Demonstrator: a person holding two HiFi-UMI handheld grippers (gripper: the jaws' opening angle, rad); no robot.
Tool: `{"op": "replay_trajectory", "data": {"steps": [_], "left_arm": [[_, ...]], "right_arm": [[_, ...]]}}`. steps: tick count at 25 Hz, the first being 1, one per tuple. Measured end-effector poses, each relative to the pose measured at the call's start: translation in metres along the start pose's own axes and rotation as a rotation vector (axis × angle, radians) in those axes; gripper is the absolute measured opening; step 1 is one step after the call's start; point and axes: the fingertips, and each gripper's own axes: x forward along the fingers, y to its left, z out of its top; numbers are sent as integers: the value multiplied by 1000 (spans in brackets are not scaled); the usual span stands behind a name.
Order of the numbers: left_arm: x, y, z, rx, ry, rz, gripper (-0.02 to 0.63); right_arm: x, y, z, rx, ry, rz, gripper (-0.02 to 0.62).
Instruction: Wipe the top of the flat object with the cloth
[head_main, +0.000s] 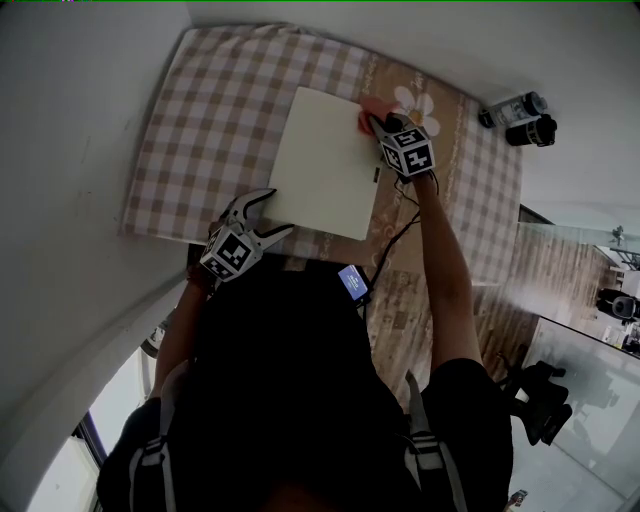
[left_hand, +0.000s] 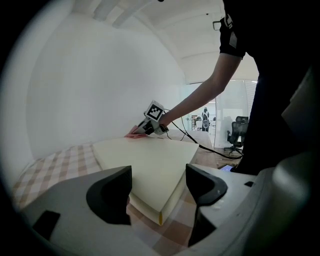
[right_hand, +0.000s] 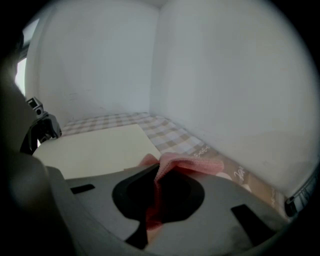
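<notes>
A cream flat slab (head_main: 325, 160) lies on the checked tablecloth (head_main: 215, 110). My right gripper (head_main: 378, 124) is shut on a pink cloth (head_main: 372, 108) at the slab's far right corner. The right gripper view has the cloth (right_hand: 187, 164) pinched between the jaws, bunched over the slab's (right_hand: 95, 148) edge. My left gripper (head_main: 262, 212) stands open at the slab's near left corner, with nothing between its fingers. The left gripper view has the slab's (left_hand: 145, 165) near corner between the jaws, and the right gripper (left_hand: 145, 128) with the cloth (left_hand: 134, 133) at the far end.
The table sits in a corner of white walls. A white flower print (head_main: 416, 103) marks the tablecloth beside the cloth. A cable (head_main: 395, 240) runs from the right gripper down to a small lit device (head_main: 352, 282). Dark gear (head_main: 520, 118) stands on the floor at right.
</notes>
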Motion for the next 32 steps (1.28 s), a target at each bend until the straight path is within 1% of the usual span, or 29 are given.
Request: {"op": "replay_trajectory", "data": {"steps": [6,15,19,24,26,32], "left_arm": [[0,0,-1,-4,6,2,351],[0,0,-1,1,4,3,351],[1,0,-4,-1,0,1,351],[0,1,2,14,-3,4,353],[0,-1,-1,7,1,3,353],[1,0,-2,11,7,-2,353]], "right_arm": [[-6,10,-6,-23,3,8,9],[-16,24,-12,-22,3,21,9],[-19,30,-15,-8,14,35,9],[-25,39,-19,0,19,48,9],[-28,46,-22,4,22,52,9],[-37,59,-27,15,12,65,9]]}}
